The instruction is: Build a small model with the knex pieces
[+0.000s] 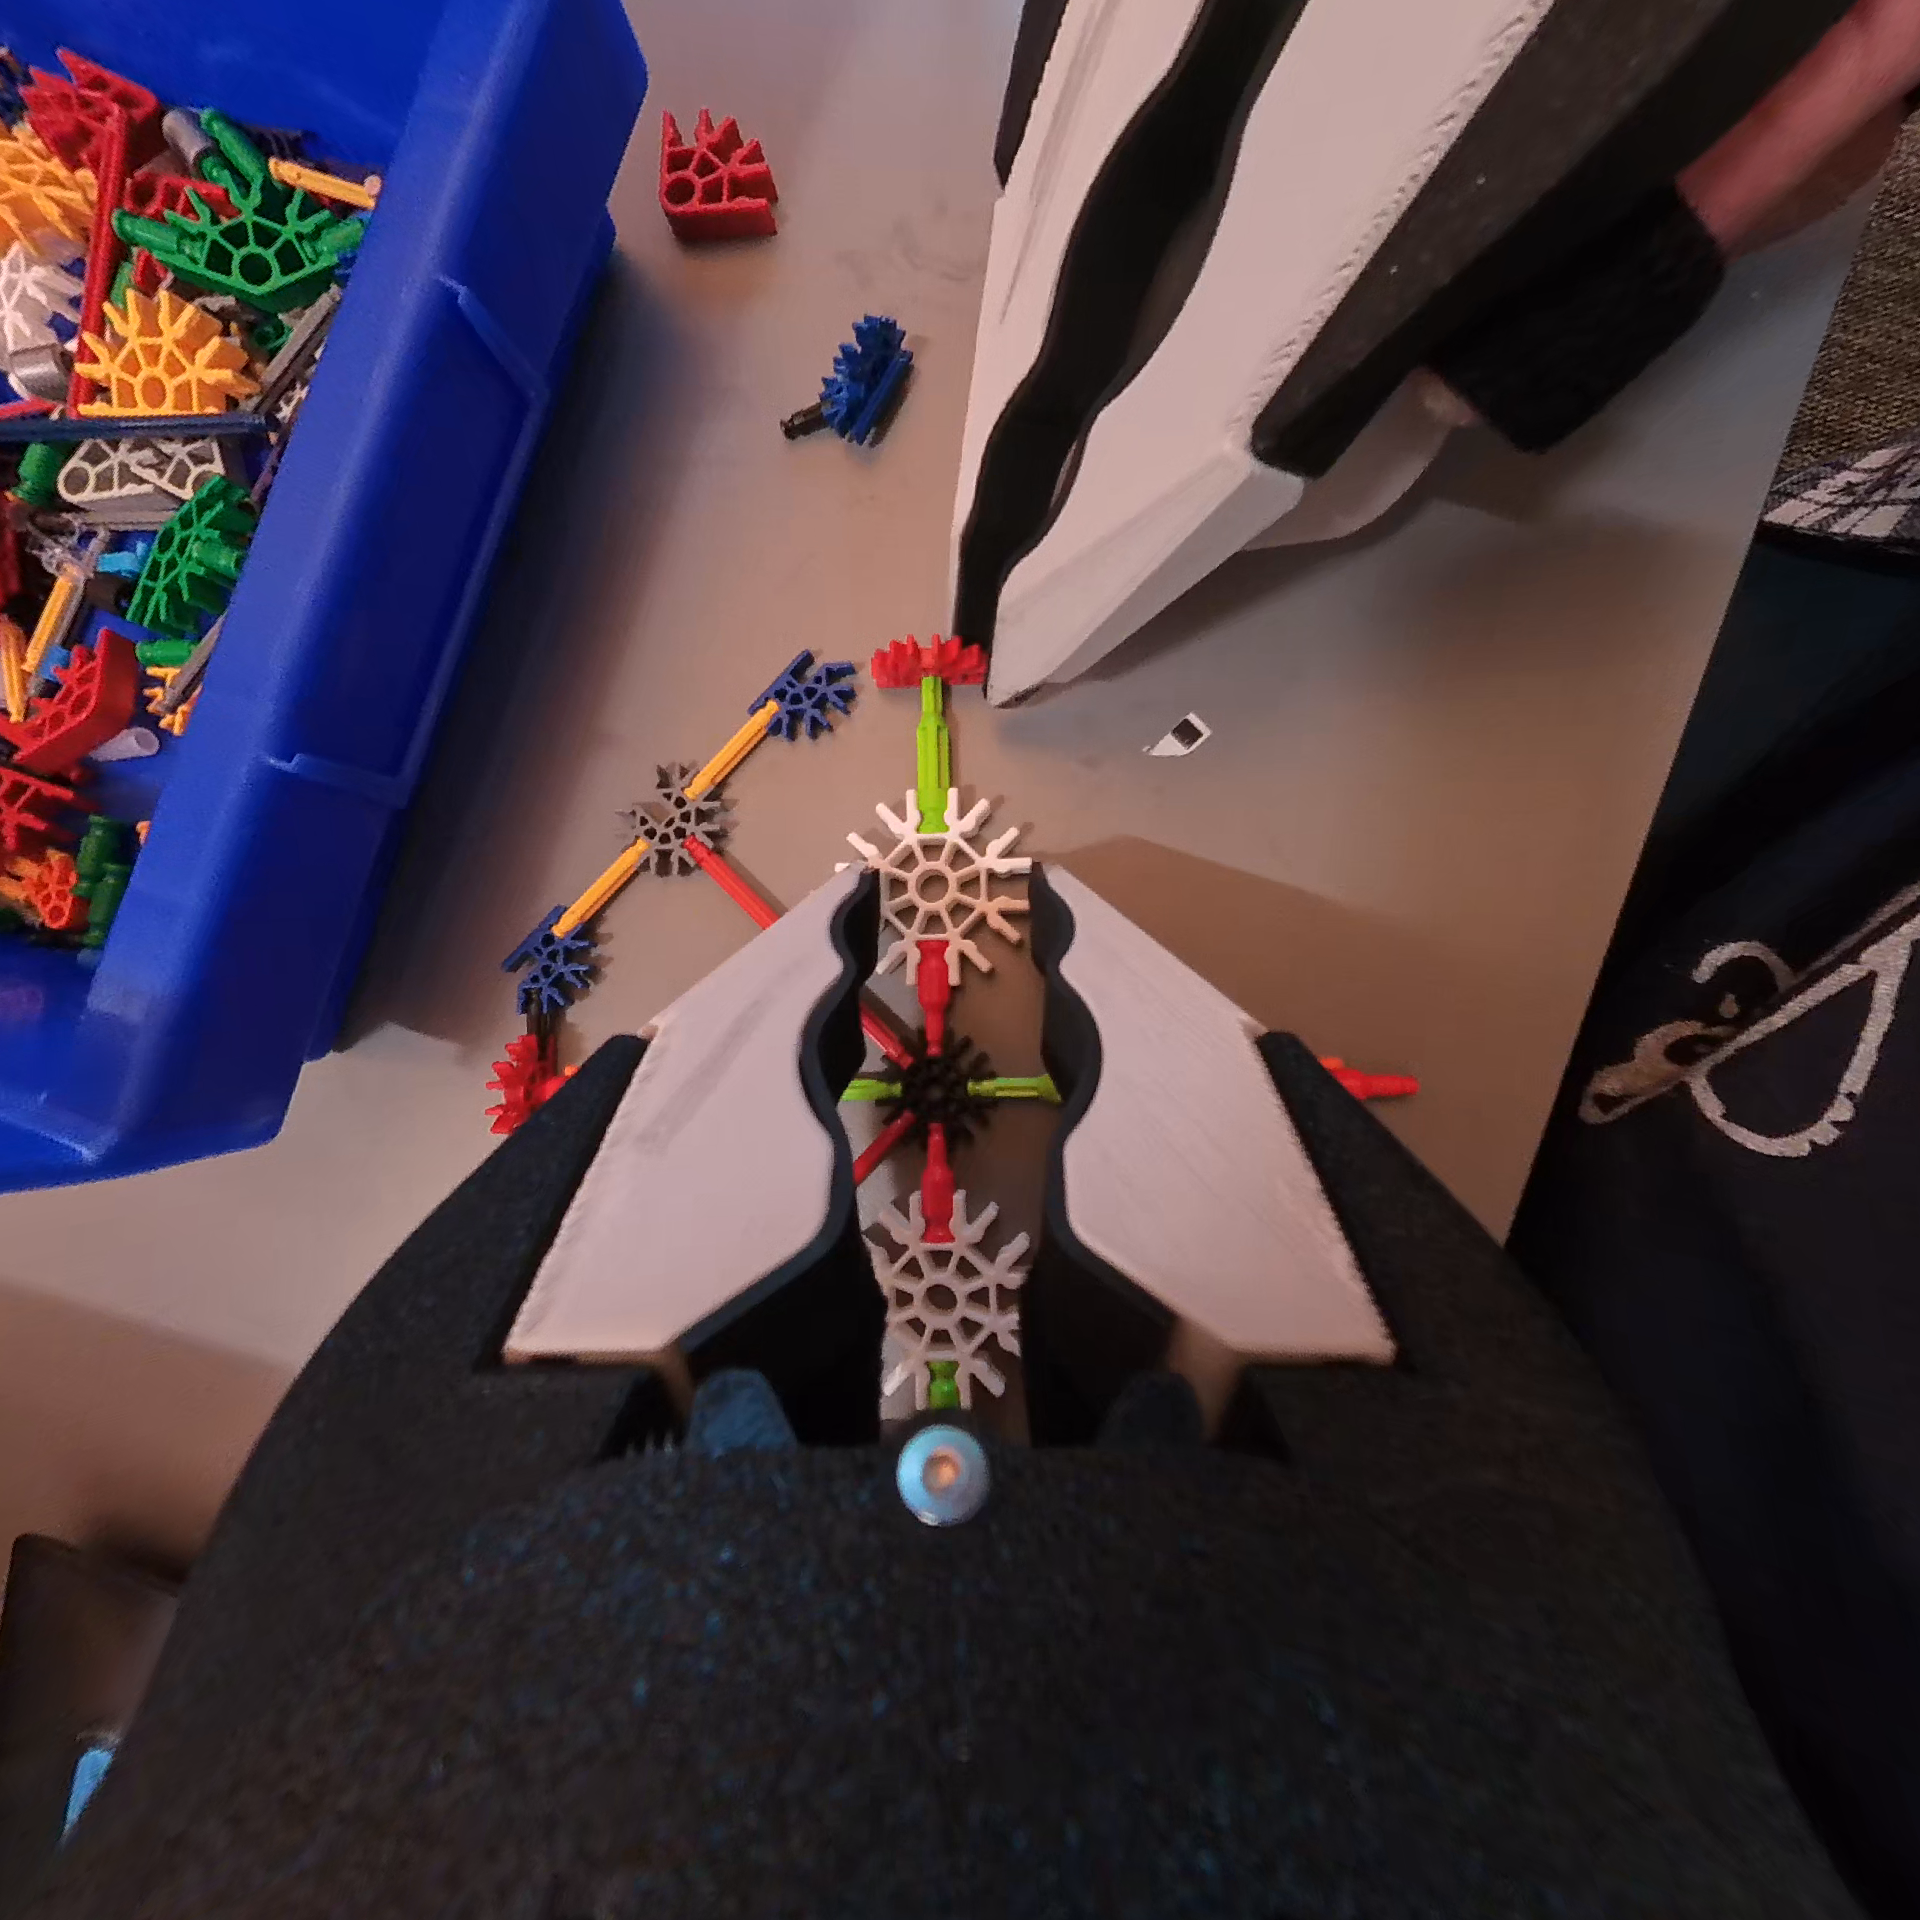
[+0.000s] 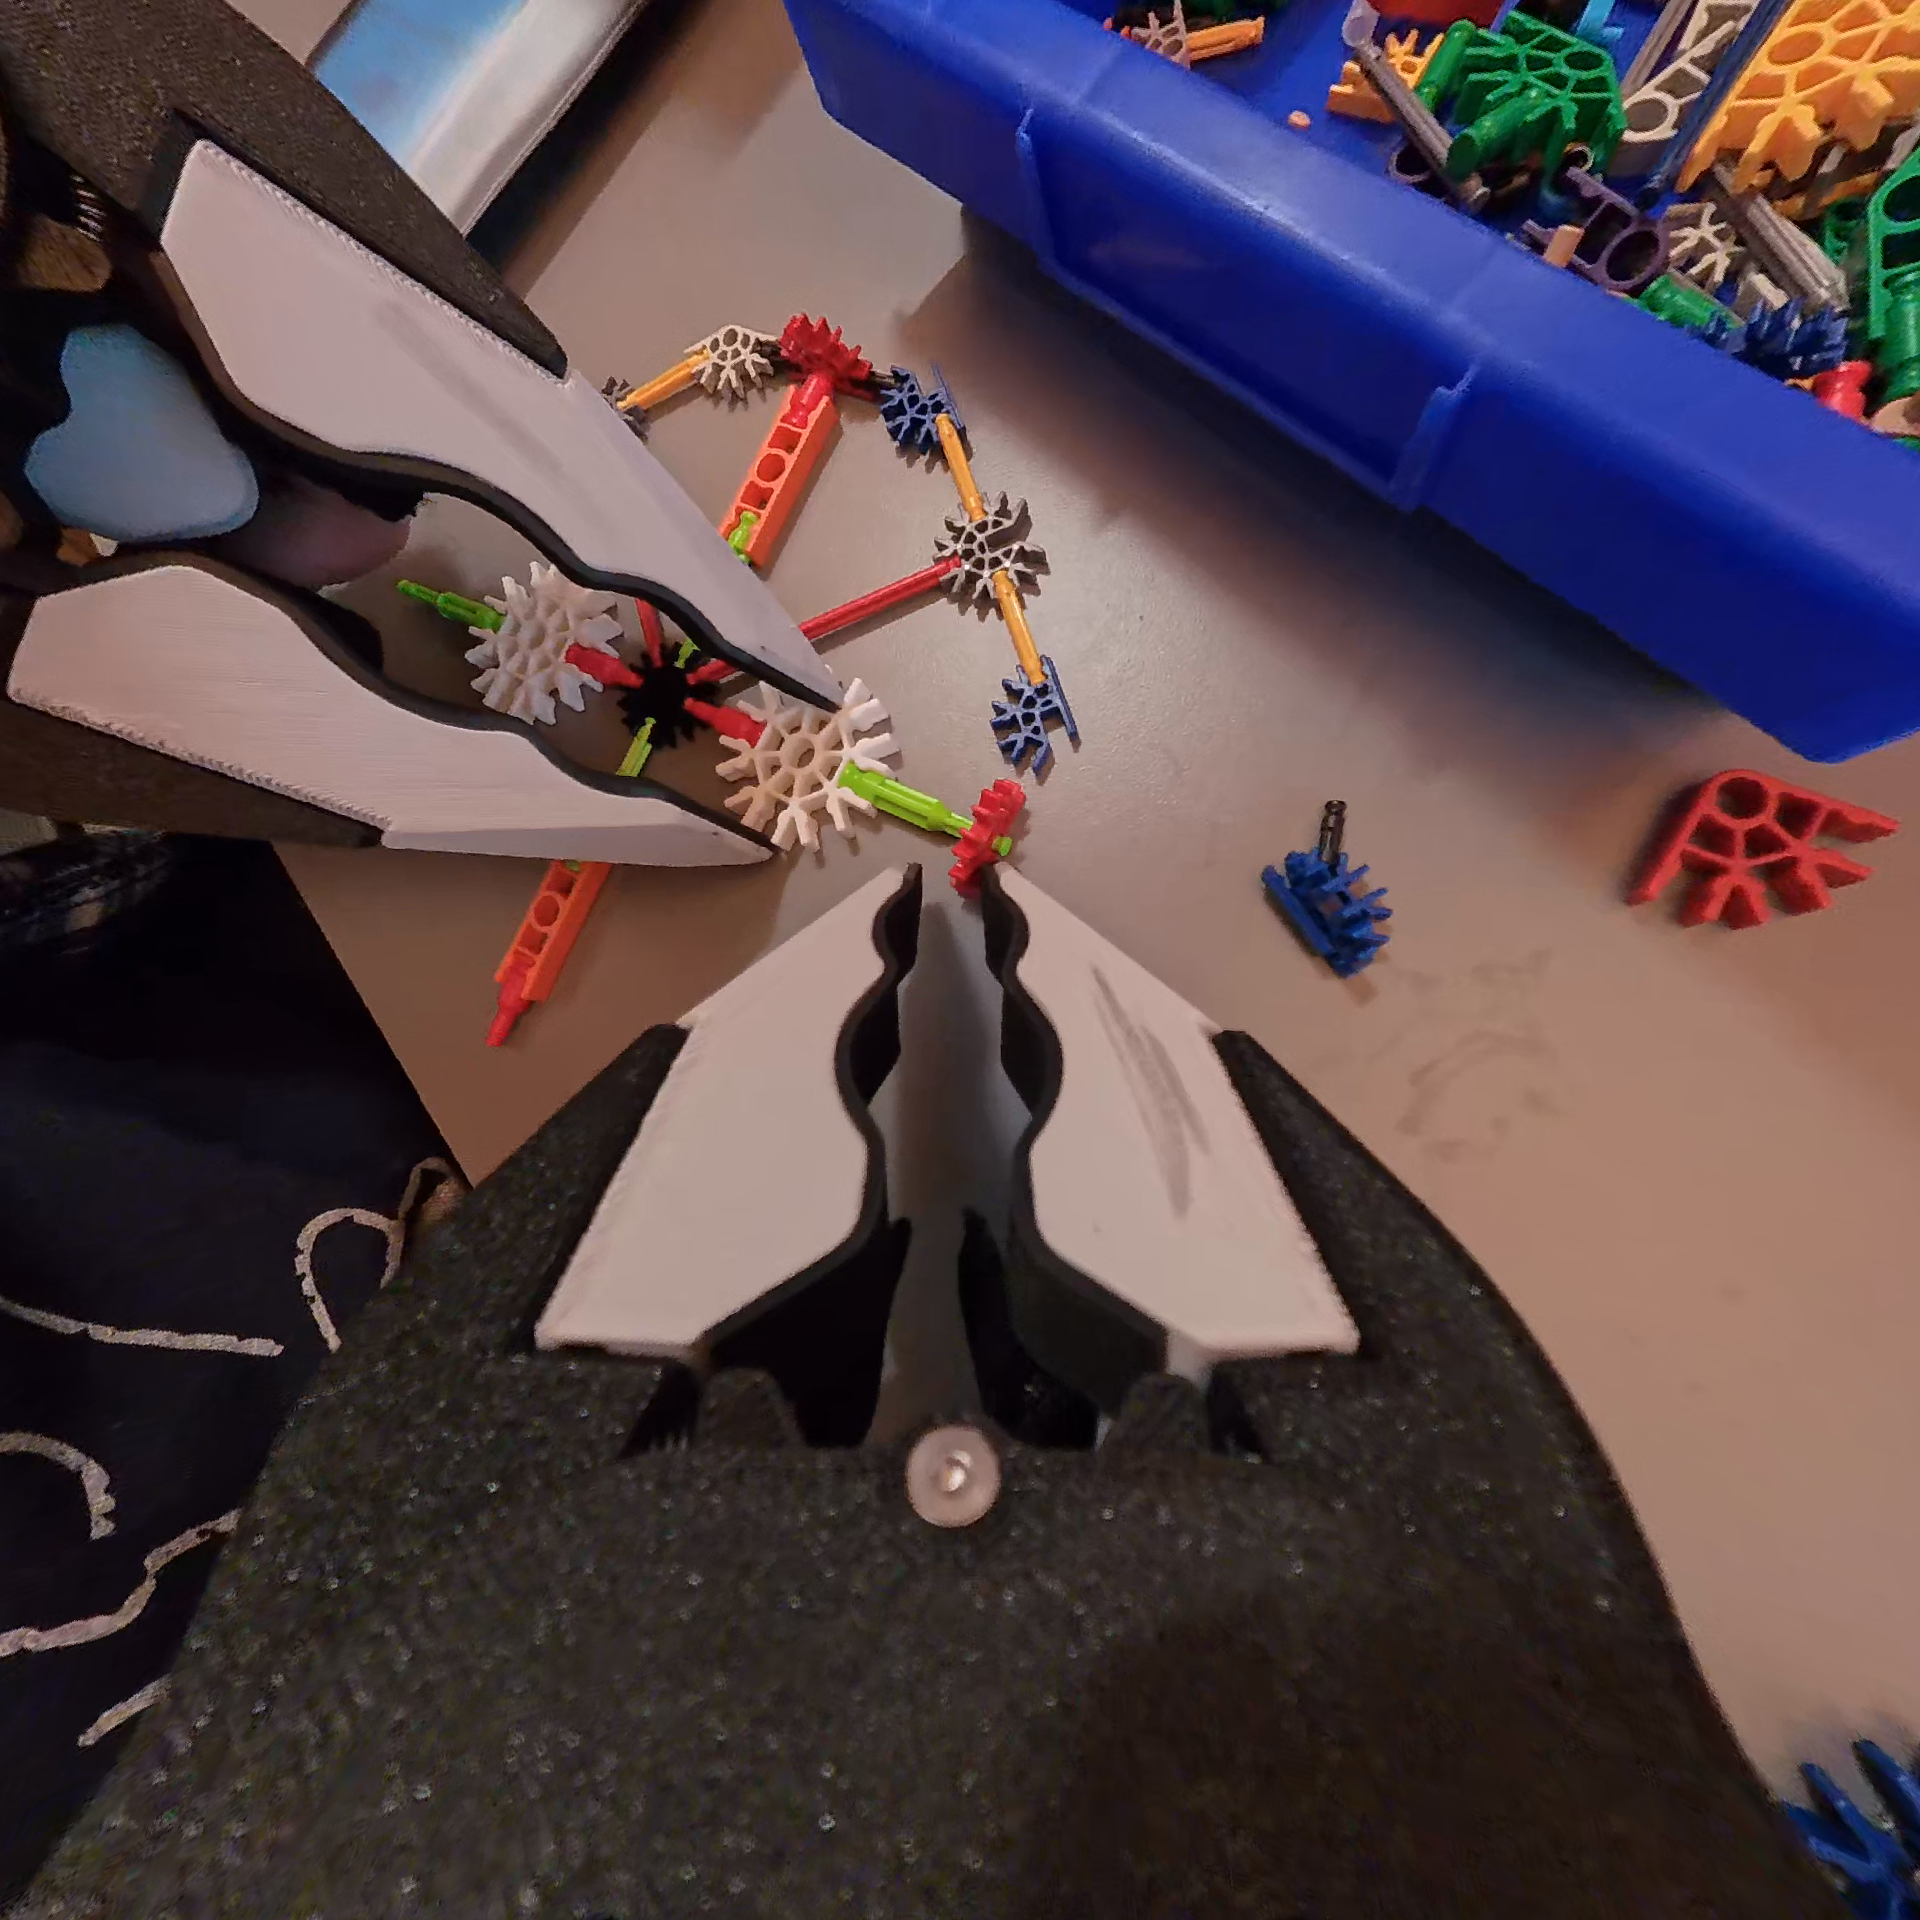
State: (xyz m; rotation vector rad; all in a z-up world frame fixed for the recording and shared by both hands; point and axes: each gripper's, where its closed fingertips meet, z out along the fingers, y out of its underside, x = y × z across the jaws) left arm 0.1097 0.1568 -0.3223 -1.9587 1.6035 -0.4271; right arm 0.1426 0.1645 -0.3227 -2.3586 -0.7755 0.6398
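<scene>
Two grippers: left gripper [image 1: 951,883] pinches the white snowflake connector [image 1: 940,885], steadying the model; right gripper [image 2: 951,883], narrowly parted, touches the red end connector [image 2: 985,831].

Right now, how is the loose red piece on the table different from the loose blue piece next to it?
The red piece is a wide, flat fan shape; the blue piece is a smaller toothed wheel shape. The red piece has nothing plugged into it, while the blue piece has a short dark peg sticking out. The red piece lies nearer the blue bin; the blue piece lies nearer the right tongs. Both are plastic building pieces lying loose on the table, untouched.
</scene>
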